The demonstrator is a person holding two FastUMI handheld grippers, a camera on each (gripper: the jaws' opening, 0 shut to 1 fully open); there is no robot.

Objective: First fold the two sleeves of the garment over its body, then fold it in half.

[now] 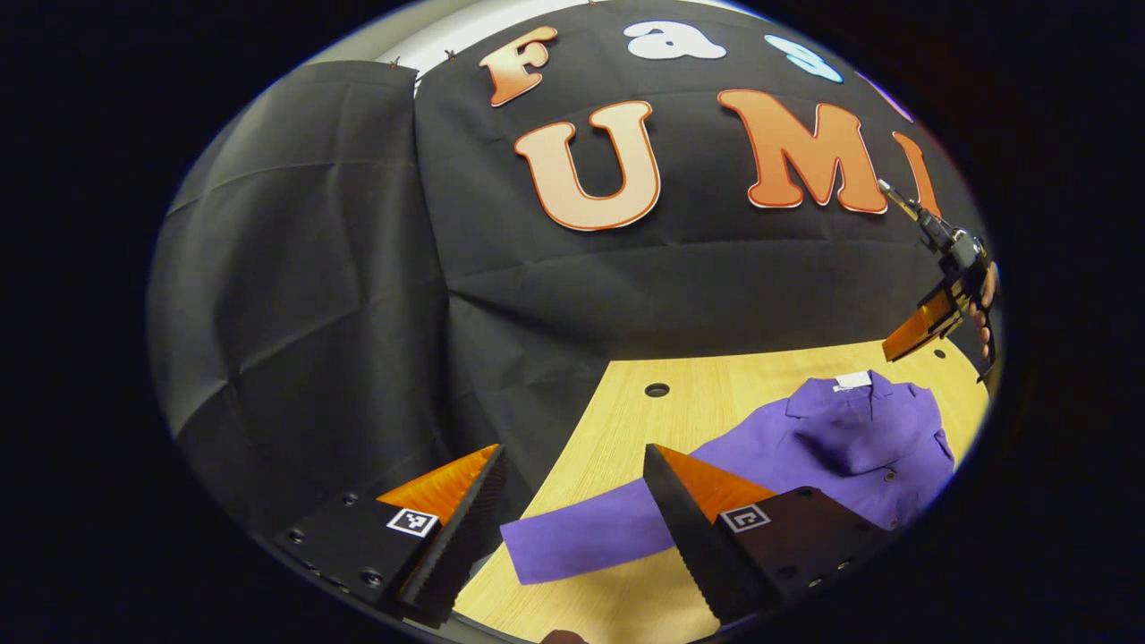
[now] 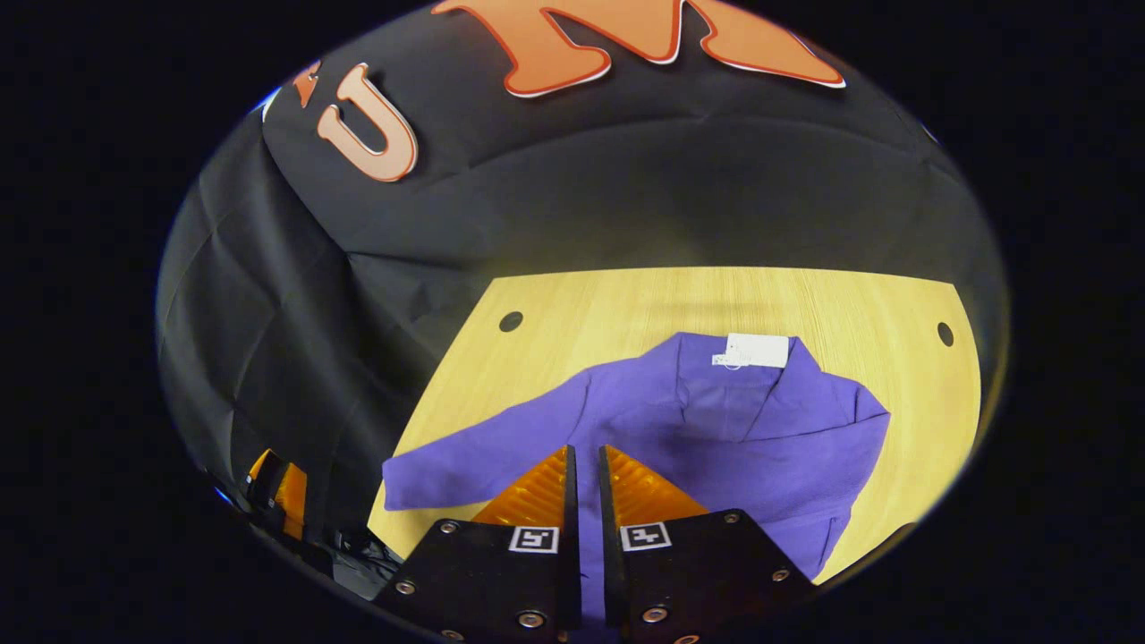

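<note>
Left gripper view, claw: my left gripper [image 1: 572,528] hung with its fingers spread wide and nothing between them, low over the near table edge.
Left gripper view, sleeve: the long sleeve [image 1: 590,532] lay flat on the table [image 1: 626,402], stretched toward 7 o'clock, its cuff end showing in the gap between my fingers but, as far as I could judge, below them and not gripped.
Left gripper view, shirt: the purple shirt [image 1: 859,438] sat at 4 o'clock, collar and white tag at its far end.
Left gripper view, other claw: the right gripper [image 1: 921,326] showed at 3 o'clock, in a hand, raised above the shirt's collar end.
Right gripper view, claw: my right gripper [image 2: 586,474] had its fingers drawn nearly together, a thin slit between them; I could not tell whether any cloth was pinched there.
Right gripper view, shirt: the body lay at 6 o'clock, tag [image 2: 756,351] toward 12, one sleeve reaching out to 8 o'clock; the 3 o'clock side looked already tucked in, though I could not be sure.
Step in hand: I judged it the sleeve fold, with the outstretched sleeve not yet done.
Next move: lower the left claw onto the cuff, close on it, carry it across the body.
</note>
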